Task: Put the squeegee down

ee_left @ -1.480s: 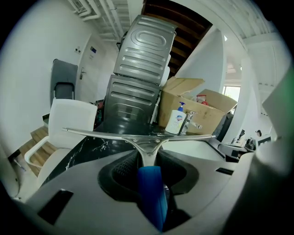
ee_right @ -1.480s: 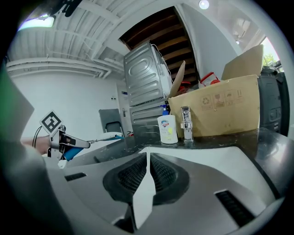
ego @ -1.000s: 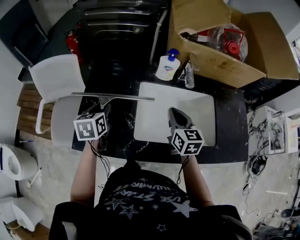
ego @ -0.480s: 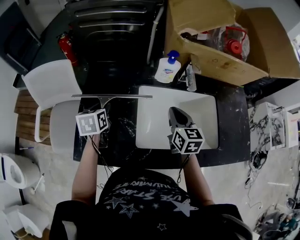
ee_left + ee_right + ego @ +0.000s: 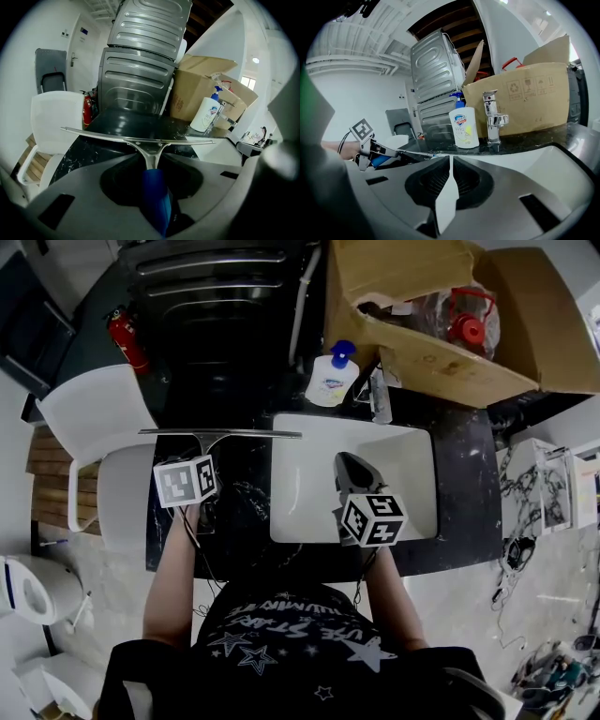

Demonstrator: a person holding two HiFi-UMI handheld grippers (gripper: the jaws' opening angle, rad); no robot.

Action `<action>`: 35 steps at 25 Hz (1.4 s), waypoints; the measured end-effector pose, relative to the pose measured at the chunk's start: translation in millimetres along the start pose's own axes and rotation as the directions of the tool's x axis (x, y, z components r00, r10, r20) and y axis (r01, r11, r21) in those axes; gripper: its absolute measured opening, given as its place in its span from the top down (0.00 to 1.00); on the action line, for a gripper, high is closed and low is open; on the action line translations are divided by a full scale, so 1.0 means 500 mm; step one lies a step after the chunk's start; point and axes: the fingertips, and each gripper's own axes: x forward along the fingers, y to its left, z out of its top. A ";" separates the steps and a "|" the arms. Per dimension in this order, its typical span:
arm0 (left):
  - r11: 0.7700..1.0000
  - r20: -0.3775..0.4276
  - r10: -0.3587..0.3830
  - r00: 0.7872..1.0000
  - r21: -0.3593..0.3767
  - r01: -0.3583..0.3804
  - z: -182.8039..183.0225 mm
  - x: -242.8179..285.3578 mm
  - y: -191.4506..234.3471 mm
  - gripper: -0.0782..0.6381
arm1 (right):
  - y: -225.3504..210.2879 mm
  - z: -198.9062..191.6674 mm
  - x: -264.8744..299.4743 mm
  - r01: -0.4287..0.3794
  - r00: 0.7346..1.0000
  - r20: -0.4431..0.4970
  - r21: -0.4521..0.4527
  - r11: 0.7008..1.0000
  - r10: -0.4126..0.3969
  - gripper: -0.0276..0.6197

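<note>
**Head view.** The left gripper [image 5: 201, 457] holds the squeegee [image 5: 221, 433] over the black countertop [image 5: 244, 521], just left of the white sink [image 5: 300, 493]. The right gripper [image 5: 351, 468] hangs over the basin. At the far edge stand a soap bottle [image 5: 330, 377], a faucet [image 5: 380, 395] and a cardboard box [image 5: 427, 357].

**Left gripper view.** The jaws are clamped on the squeegee's blue handle, with the blade lying crosswise ahead.

**Right gripper view.** The jaws are closed together with nothing between them.
</note>
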 end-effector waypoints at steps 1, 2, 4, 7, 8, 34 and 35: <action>1.000 -0.004 0.011 1.000 0.004 -0.011 0.000 0.000 0.001 0.69 | -0.003 0.000 0.001 0.002 1.000 0.000 0.002 1.000 -0.002 0.87; 1.000 -0.009 0.018 1.000 0.006 -0.018 0.000 0.001 0.002 0.69 | -0.005 0.001 0.001 0.004 1.000 0.000 0.003 1.000 -0.004 0.87; 1.000 -0.019 0.028 0.999 0.008 -0.028 -0.002 0.005 0.001 0.69 | -0.010 0.002 0.002 0.006 1.000 -0.001 0.007 1.000 -0.006 0.87; 0.999 -0.032 0.042 0.999 0.008 -0.042 -0.005 0.009 0.001 0.69 | -0.014 0.002 0.005 0.004 1.000 0.000 0.011 1.000 -0.004 0.87; 0.999 -0.036 0.043 0.998 0.003 -0.043 -0.006 0.011 0.001 0.69 | -0.015 0.001 0.005 0.003 1.000 0.001 0.012 1.000 -0.003 0.87; 0.998 0.036 0.068 0.997 -0.021 -0.067 0.011 -0.043 -0.022 0.58 | -0.026 0.009 -0.077 -0.031 0.999 0.045 0.003 1.000 0.031 0.87; 0.997 0.049 0.071 0.996 -0.021 -0.070 0.013 -0.057 -0.026 0.58 | -0.024 0.012 -0.082 -0.036 0.998 0.049 -0.002 0.999 0.036 0.87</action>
